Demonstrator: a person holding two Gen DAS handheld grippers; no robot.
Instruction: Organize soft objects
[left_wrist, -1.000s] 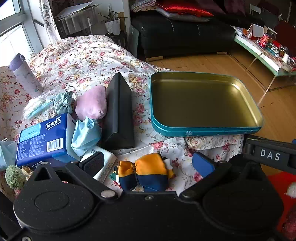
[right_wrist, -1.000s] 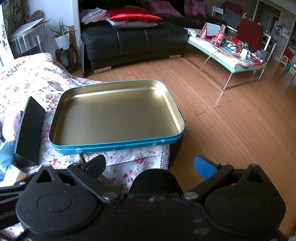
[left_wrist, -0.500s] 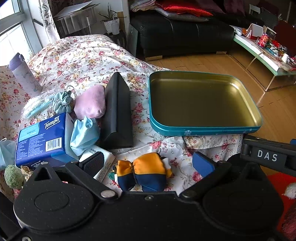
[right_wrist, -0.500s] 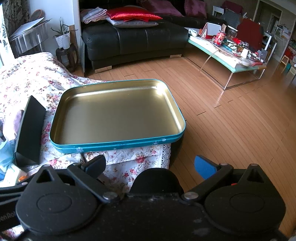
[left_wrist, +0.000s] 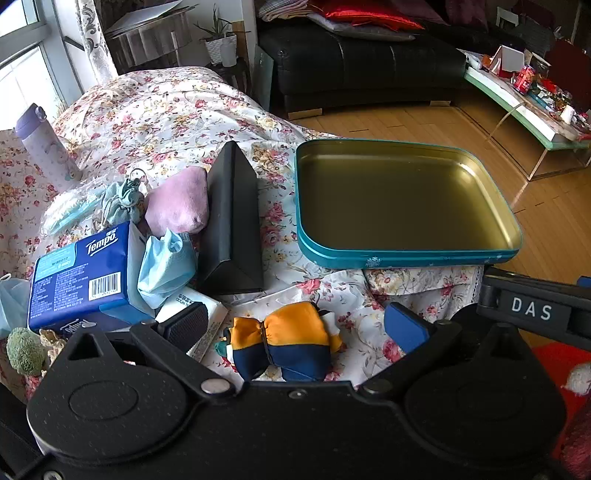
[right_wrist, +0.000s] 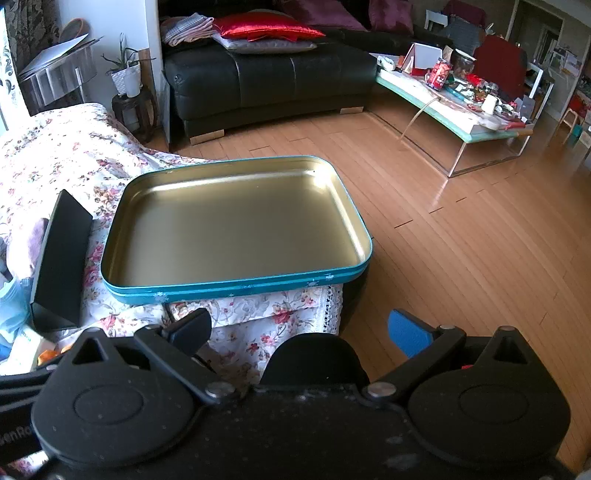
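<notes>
An orange and navy soft pouch (left_wrist: 284, 339) lies on the flowered cloth between the wide-apart fingers of my left gripper (left_wrist: 295, 325), which is open and does not touch it. A pink soft cushion (left_wrist: 179, 205), a light blue face mask (left_wrist: 166, 264) and a small grey-blue fabric bundle (left_wrist: 123, 201) lie at the left. The teal tin tray (left_wrist: 406, 256) with a gold inside stands empty at the right. My right gripper (right_wrist: 299, 328) is open over the cloth's edge, in front of the tin tray (right_wrist: 236, 286), holding nothing.
A black triangular box (left_wrist: 231, 221) stands between the soft things and the tray. A blue Tempo tissue pack (left_wrist: 79, 271), a white packet (left_wrist: 199, 310), a purple bottle (left_wrist: 44, 147) and a green fuzzy ball (left_wrist: 24, 350) sit at the left. Wooden floor (right_wrist: 461, 240) lies beyond the tray's right edge.
Both views have shifted only slightly; the left gripper drifted a little toward the pouch. Both grippers remain open and nothing was taken hold of.
</notes>
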